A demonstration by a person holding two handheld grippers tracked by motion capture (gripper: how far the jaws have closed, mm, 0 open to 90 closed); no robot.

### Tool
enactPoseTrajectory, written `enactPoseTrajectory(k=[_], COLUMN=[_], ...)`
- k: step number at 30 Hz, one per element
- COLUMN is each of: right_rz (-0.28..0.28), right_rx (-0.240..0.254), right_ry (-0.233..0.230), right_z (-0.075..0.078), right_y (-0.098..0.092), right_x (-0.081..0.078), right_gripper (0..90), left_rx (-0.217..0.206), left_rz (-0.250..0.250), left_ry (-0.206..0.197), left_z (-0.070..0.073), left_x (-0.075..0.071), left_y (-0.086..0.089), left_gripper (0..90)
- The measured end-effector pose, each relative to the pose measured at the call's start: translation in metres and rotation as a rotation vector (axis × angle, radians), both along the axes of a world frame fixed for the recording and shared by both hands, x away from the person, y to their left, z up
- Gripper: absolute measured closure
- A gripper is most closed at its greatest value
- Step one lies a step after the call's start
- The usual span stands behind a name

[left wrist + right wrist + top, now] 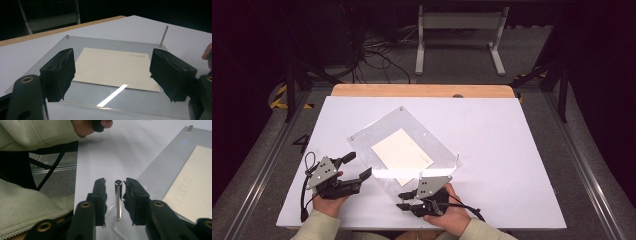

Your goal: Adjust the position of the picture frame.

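Observation:
A clear acrylic plate [372, 132] lies slanted on the white table, with a cream card [402, 152] on it. My left gripper [358, 165] is open at the plate's near-left edge. In the left gripper view its jaws [113, 75] stand wide apart over the plate [100, 42], facing the card [110, 60]. A tall metal pin [163, 36] stands at the far corner. My right gripper [401, 200] is at the plate's near corner. In the right gripper view its jaws [115, 183] flank an upright metal pin [118, 202] closely, with a thin gap on the left side.
A short stud [67, 37] marks another plate corner. The table's wooden far edge [422, 90] borders a floor with cables and a white frame [459, 30]. Metal rails run along both table sides. A sleeve [37, 132] and hand sit close by.

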State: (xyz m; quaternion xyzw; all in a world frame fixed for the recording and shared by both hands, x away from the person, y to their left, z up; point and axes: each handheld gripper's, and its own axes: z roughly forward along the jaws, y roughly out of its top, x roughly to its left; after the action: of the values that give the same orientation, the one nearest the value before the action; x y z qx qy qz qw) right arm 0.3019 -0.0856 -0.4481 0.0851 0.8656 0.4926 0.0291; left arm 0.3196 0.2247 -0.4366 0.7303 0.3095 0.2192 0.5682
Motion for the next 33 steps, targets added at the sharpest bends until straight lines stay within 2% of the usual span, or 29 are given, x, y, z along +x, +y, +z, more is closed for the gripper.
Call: enactPoseTrajectory(k=[3,5,8,11,13,15,16,22,25,29,30,33], right_rz=[-0.013,-0.020,-0.029,-0.039,-0.064,-0.074,-0.098,-0.171,-0.225,-0.332,-0.332,-0.429], right_rx=[-0.028,-0.033,-0.055,-0.055,-0.029,-0.029,-0.041,-0.099,-0.105,-0.100,-0.100,-0.099], right_ry=[-0.028,-0.035,-0.069,-0.065,-0.061,-0.064,-0.069,-0.094,-0.090,-0.090,-0.090,-0.090], right_z=[-0.001,0.000,0.004,0.010,0.022,0.025,0.031,0.039,0.043,0.047,0.047,0.048], right_y=[0.003,0.002,0.002,-0.004,-0.020,-0.026,-0.035,-0.060,-0.078,-0.108,-0.108,-0.135], right_x=[-0.001,-0.001,-0.004,-0.004,-0.003,-0.003,-0.003,-0.004,-0.003,0.001,0.001,0.008], right_gripper=[83.5,84.5,84.8,84.8,84.4,84.2,84.0,84.0,84.2,84.6,84.6,84.9], left_rx=[-0.005,-0.003,-0.003,0.000,-0.003,-0.006,-0.006,-0.003,0.005,0.004,0.004,0.034], left_rz=[0.003,0.003,0.005,0.007,0.007,0.007,0.005,-0.011,-0.021,-0.022,-0.022,-0.008], left_ry=[-0.001,0.000,0.001,0.000,0.002,0.005,0.005,0.000,0.008,0.014,0.014,0.031], left_z=[-0.001,0.000,0.000,0.000,0.000,0.000,0.000,0.001,0.001,0.000,0.000,-0.001], left_x=[0.000,0.000,0.000,0.000,0.001,0.003,0.004,0.009,0.012,0.015,0.015,0.017], left_y=[0.000,0.000,0.001,0.002,0.003,0.002,0.001,-0.005,-0.007,-0.010,-0.010,-0.014], left_gripper=[21.3,21.4,21.5,21.5,21.5,21.6,21.6,21.7,21.8,22.0,22.2,22.9])
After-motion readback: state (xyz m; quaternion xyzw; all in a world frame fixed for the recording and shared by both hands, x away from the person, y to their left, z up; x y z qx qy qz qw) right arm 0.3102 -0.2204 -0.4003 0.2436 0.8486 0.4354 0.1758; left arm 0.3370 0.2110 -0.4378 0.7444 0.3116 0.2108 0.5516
